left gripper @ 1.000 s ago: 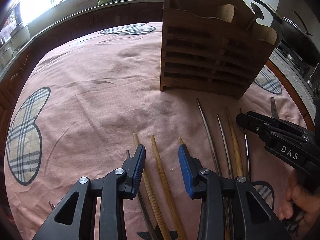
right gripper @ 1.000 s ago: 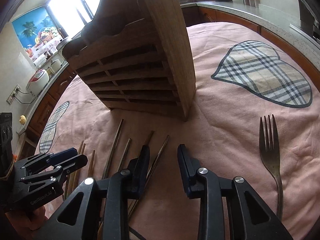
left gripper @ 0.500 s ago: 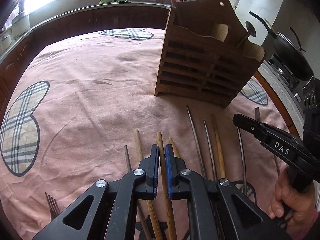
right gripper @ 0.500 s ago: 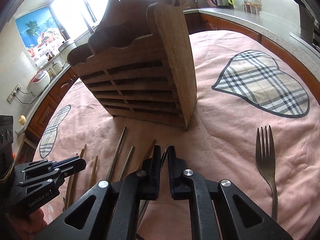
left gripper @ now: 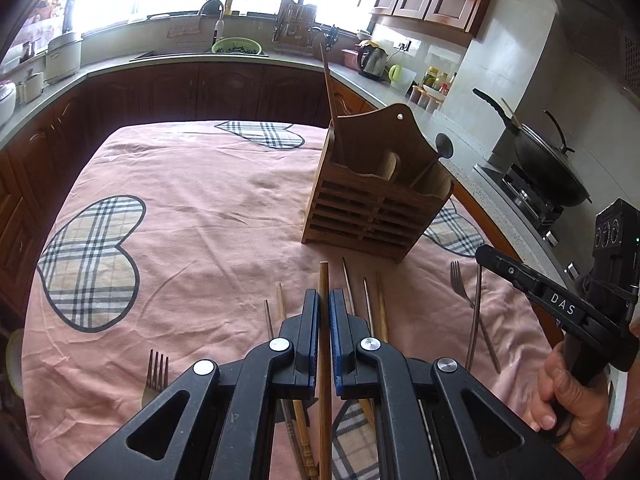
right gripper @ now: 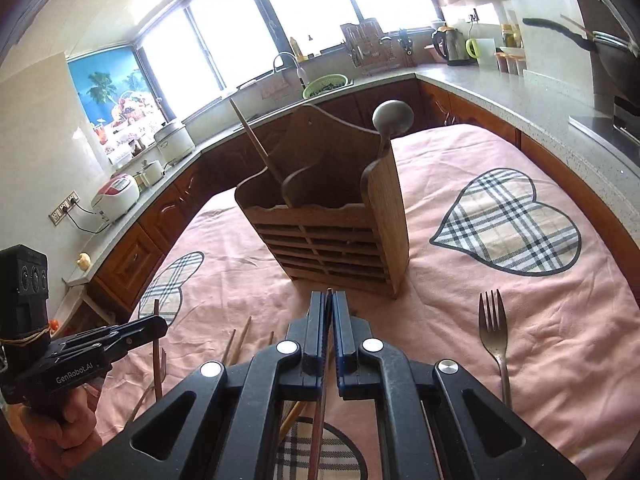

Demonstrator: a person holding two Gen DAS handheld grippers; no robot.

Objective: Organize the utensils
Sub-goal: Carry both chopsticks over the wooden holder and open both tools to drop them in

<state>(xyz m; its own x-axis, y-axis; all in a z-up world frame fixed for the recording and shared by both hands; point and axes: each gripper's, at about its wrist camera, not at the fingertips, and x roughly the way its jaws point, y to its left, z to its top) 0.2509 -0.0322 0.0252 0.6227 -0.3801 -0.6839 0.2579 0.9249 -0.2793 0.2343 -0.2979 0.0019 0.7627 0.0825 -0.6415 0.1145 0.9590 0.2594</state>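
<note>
A wooden utensil holder (left gripper: 372, 204) (right gripper: 332, 236) stands on the pink cloth, with a chopstick (right gripper: 260, 148) and a spoon (right gripper: 392, 118) in it. My left gripper (left gripper: 324, 300) is shut on a wooden chopstick (left gripper: 324, 280) and holds it above the cloth. My right gripper (right gripper: 329, 300) is shut on a thin chopstick (right gripper: 322, 408), also lifted. Several chopsticks (left gripper: 374, 304) lie on the cloth in front of the holder. Forks lie at the left (left gripper: 154, 376) and at the right (left gripper: 460, 284) (right gripper: 494, 332).
The table with the pink cloth and plaid hearts (left gripper: 92, 264) is ringed by kitchen counters (right gripper: 500, 84). A wok (left gripper: 548, 168) sits on the stove at the right. The right gripper shows in the left wrist view (left gripper: 486, 254), the left gripper in the right wrist view (right gripper: 156, 326).
Both grippers closed from open, each onto a chopstick, and rose away from the cloth. The holder now looks farther and lower in both views.
</note>
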